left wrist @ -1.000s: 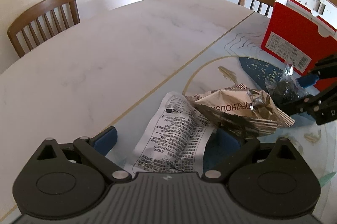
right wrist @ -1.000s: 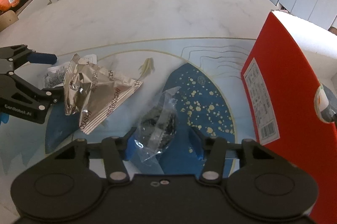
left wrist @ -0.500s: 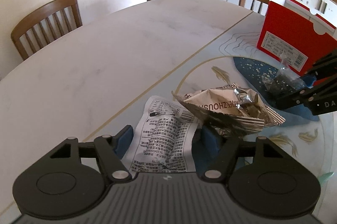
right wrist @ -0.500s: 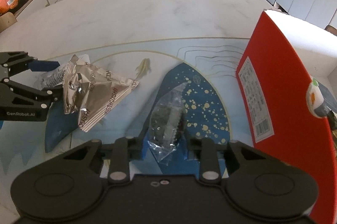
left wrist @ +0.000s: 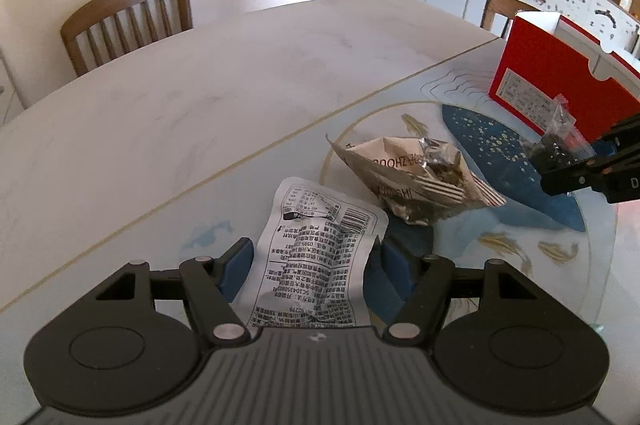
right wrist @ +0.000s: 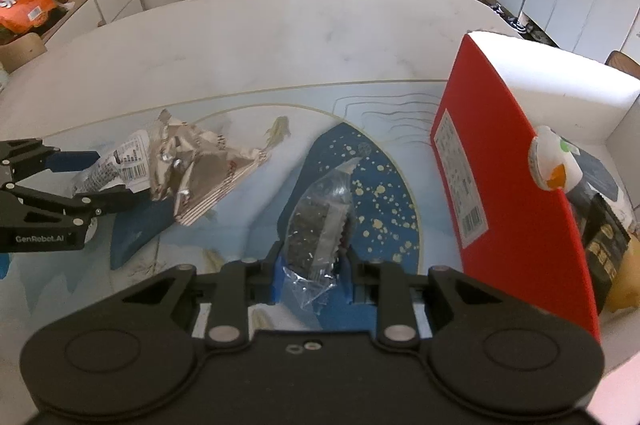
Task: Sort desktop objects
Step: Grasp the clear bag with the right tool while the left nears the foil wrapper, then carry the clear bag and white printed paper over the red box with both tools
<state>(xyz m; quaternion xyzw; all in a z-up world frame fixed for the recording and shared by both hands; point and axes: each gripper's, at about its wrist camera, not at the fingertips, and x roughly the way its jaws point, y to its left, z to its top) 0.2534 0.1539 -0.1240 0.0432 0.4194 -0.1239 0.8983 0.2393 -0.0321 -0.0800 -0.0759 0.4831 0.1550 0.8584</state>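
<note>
Both grippers loaded: left gripper [left wrist: 314, 261] has its blue pads pinched on the sides of the printed white packet [left wrist: 316, 265], jaws at a medium gap because the packet is wide; right gripper [right wrist: 312, 271] clamped narrow on the clear bag of dark bits [right wrist: 320, 225], jaws have just been closing and the bag is between them. The packet looks slightly off the table mat [left wrist: 500, 249], its far end curling up near the crumpled silver wrapper [left wrist: 416, 181], which lies loose on the mat between the two grippers. Red box [right wrist: 492, 193] stands open at the right, already holding a white bottle [right wrist: 554, 161] and dark packs, so likely that is the drop spot for the sorting. Risks, as a guess: the packet is thin and floppy and gripped only at its near end, so it could fold or slide out when swung; the clear bag is slick, held by its middle with the tail hanging below the pads, so it could slip or snag on the box rim; the left gripper's path to the box crosses the silver wrapper and the right gripper, so a collision or dragging the wrapper along is possible; the tall box wall might get knocked if the approach is low
</note>
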